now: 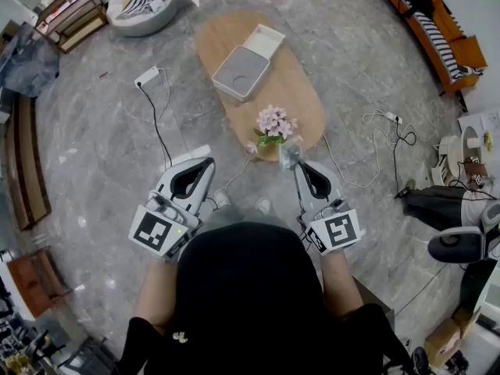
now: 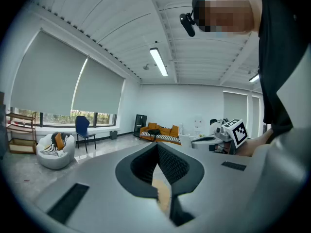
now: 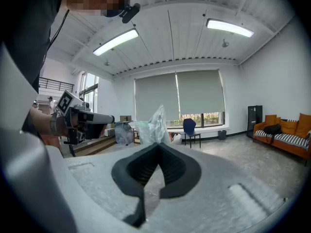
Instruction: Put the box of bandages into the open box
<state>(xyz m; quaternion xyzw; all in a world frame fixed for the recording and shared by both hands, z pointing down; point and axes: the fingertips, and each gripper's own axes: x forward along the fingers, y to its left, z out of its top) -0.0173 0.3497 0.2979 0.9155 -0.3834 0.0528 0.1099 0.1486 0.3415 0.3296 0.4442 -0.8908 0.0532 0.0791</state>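
Observation:
The open box point(image 1: 241, 73), grey with its white lid point(image 1: 264, 39) lying behind it, sits on the far part of an oval wooden table point(image 1: 301, 92). I cannot make out a box of bandages anywhere. My left gripper point(image 1: 208, 163) is held near my body, short of the table, with its jaws shut point(image 2: 158, 147); only a thin tan sliver shows in the slit. My right gripper point(image 1: 297, 165) is shut on a crumpled clear plastic bag point(image 1: 289, 153), which sticks up past the closed tips point(image 3: 153, 124). Both grippers point towards the table.
A bunch of pink flowers point(image 1: 275, 123) in a vase stands on the table's near end, just ahead of both grippers. Cables and a power strip point(image 1: 147, 76) lie on the marble floor. An orange sofa point(image 1: 430, 22) is far right and a white beanbag point(image 1: 144, 2) far left.

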